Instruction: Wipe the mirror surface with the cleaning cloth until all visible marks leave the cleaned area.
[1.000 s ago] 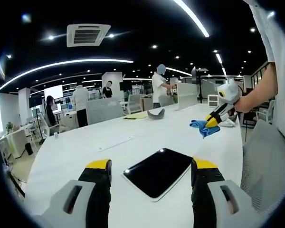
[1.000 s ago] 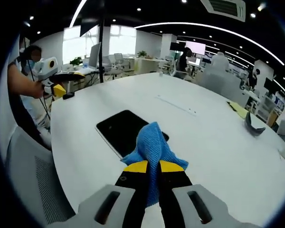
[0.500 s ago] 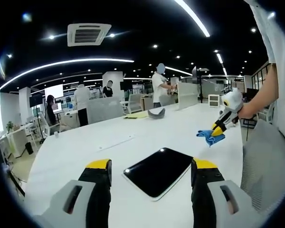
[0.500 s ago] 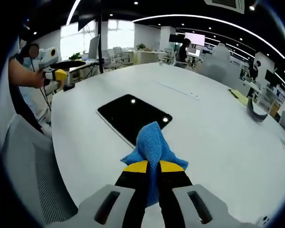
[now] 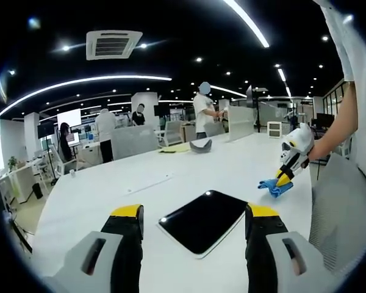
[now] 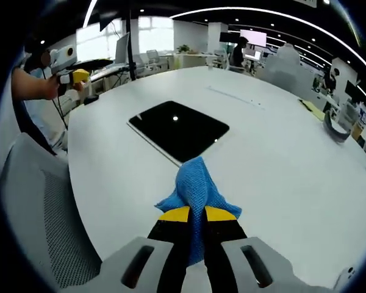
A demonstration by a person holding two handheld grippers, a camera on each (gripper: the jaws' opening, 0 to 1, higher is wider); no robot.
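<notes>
A dark rectangular mirror (image 5: 202, 220) lies flat on the white table (image 5: 97, 195), just beyond my left gripper (image 5: 195, 229), whose yellow-tipped jaws stand open on either side of it. In the right gripper view the mirror (image 6: 178, 130) lies ahead, reflecting ceiling lights. My right gripper (image 6: 190, 214) is shut on the blue cleaning cloth (image 6: 195, 186), held short of the mirror's near edge. From the left gripper view, the right gripper (image 5: 285, 176) is at the right with the cloth (image 5: 274, 187) low by the table edge. The left gripper (image 6: 79, 75) appears at the far left of the right gripper view.
A grey mesh chair back (image 6: 55, 232) stands by the table's near edge. A grey curved object (image 5: 200, 145) and yellow papers (image 5: 175, 148) lie at the table's far end. Several people (image 5: 203, 110) stand among desks beyond.
My right gripper has drawn back and down with the cloth, away from the mirror toward the table edge. The left gripper has not moved.
</notes>
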